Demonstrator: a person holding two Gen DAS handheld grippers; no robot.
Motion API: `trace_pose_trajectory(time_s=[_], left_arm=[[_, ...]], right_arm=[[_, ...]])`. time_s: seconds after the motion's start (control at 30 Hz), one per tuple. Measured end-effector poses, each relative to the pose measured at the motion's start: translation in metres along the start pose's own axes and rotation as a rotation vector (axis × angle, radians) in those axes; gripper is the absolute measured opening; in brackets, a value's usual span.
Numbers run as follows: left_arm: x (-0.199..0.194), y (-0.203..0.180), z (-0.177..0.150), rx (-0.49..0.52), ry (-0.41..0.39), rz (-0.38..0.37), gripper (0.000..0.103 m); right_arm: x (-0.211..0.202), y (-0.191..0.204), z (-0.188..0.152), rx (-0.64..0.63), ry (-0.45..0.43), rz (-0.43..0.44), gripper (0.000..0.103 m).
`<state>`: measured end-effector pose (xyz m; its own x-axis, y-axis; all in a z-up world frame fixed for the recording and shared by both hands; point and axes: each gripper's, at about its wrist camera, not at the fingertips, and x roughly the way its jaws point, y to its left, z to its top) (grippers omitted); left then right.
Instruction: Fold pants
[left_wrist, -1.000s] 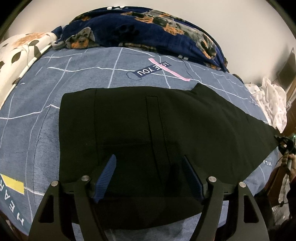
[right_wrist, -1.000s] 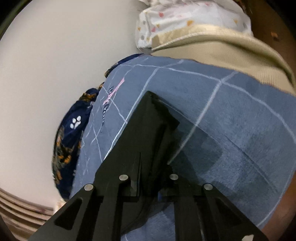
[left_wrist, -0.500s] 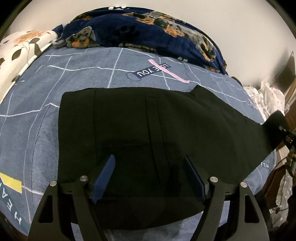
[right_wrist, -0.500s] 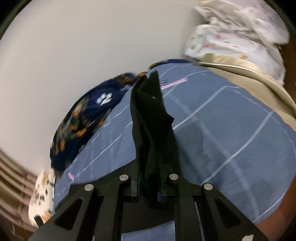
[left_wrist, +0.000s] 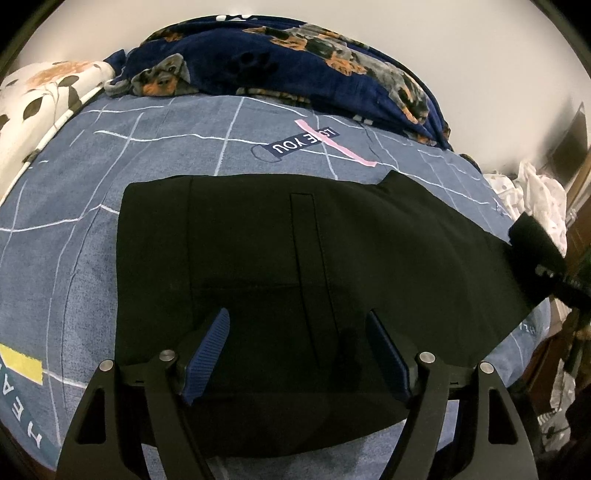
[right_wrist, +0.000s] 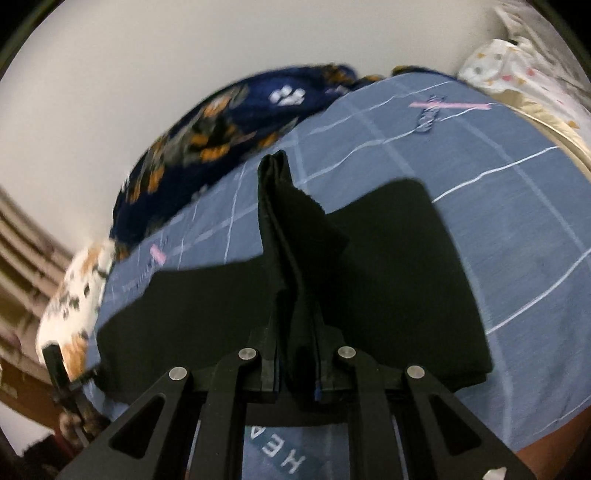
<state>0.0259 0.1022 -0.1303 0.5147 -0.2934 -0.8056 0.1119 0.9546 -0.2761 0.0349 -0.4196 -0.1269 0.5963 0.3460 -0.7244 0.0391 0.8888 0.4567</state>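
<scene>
the black pants (left_wrist: 280, 258) lie spread flat on a bed, on a blue bedsheet (left_wrist: 74, 236) with thin white grid lines and a printed "love you" label (left_wrist: 304, 142); the waist end is toward the left of the left wrist view, the leg end runs off to the right; the left gripper (left_wrist: 297, 347) hovers just over the near edge of the pants, its jaws wide apart with only cloth showing between the blue ribbed pads (left_wrist: 207, 354), gripping nothing; at the far right of that view the leg end is lifted off the sheet, bunched and raised where the right gripper holds it; in the right wrist view the right gripper (right_wrist: 297, 365) has its jaws closed tight on a folded bunch of the pants (right_wrist: 295, 236), which stands up from between the jaws in a narrow ridge, while the remaining cloth lies dark and flat on the sheet beyond; a navy blanket with a dog print (left_wrist: 295, 62) is heaped at the far side of the bed against a pale wall; a white floral pillow (left_wrist: 40, 92) sits at the far left; a white patterned cloth (left_wrist: 535, 195) lies at the right edge of the bed; the right wrist view is somewhat blurred.
</scene>
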Motion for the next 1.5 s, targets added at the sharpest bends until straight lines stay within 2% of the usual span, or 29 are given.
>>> trace_pose_trajectory(time_s=[0.23,0.43,0.57,0.63,0.7,0.77,0.93,1.07,1.13,1.2,1.3,1.4,1.43,1.5], left_arm=[[0.0,0.001,0.0,-0.001,0.002,-0.002,0.076],[0.0,0.001,-0.001,0.004,0.0,0.0,0.077],[-0.001,0.001,-0.001,0.012,0.0,0.003,0.077],[0.0,0.001,-0.001,0.01,0.0,0.002,0.078],[0.0,0.001,-0.001,0.012,0.0,0.003,0.078],[0.0,0.0,-0.001,0.014,0.0,0.003,0.079],[0.001,-0.002,-0.002,0.023,0.0,0.005,0.079],[0.001,-0.002,-0.002,0.022,-0.002,0.0,0.079],[0.001,-0.002,-0.002,0.023,-0.001,0.001,0.079],[0.001,-0.002,-0.002,0.025,0.0,0.002,0.08],[0.001,-0.002,-0.002,0.027,0.0,0.004,0.08],[0.0,-0.002,-0.002,0.019,0.002,-0.001,0.08],[-0.001,-0.002,-0.001,0.002,0.009,-0.015,0.08],[-0.004,-0.006,0.003,-0.052,0.033,-0.133,0.08]], right_arm=[[0.028,0.034,-0.024,-0.13,0.073,-0.049,0.012],[0.035,0.05,-0.033,-0.212,0.089,-0.084,0.013],[0.038,0.051,-0.036,-0.22,0.107,-0.063,0.024],[0.038,0.051,-0.036,-0.211,0.104,-0.026,0.029],[0.036,0.052,-0.038,-0.201,0.104,0.034,0.042],[0.035,0.053,-0.039,-0.186,0.117,0.098,0.051],[0.036,0.043,-0.043,-0.081,0.153,0.302,0.054],[0.029,0.001,-0.041,0.205,0.141,0.583,0.054],[0.02,-0.014,-0.039,0.273,0.09,0.61,0.055],[0.011,-0.022,-0.037,0.289,0.059,0.592,0.055],[0.004,-0.023,-0.039,0.27,0.056,0.577,0.054],[0.004,-0.02,-0.044,0.272,0.079,0.608,0.055],[0.006,-0.019,-0.047,0.283,0.098,0.636,0.055],[0.009,-0.012,-0.055,0.302,0.134,0.681,0.055]])
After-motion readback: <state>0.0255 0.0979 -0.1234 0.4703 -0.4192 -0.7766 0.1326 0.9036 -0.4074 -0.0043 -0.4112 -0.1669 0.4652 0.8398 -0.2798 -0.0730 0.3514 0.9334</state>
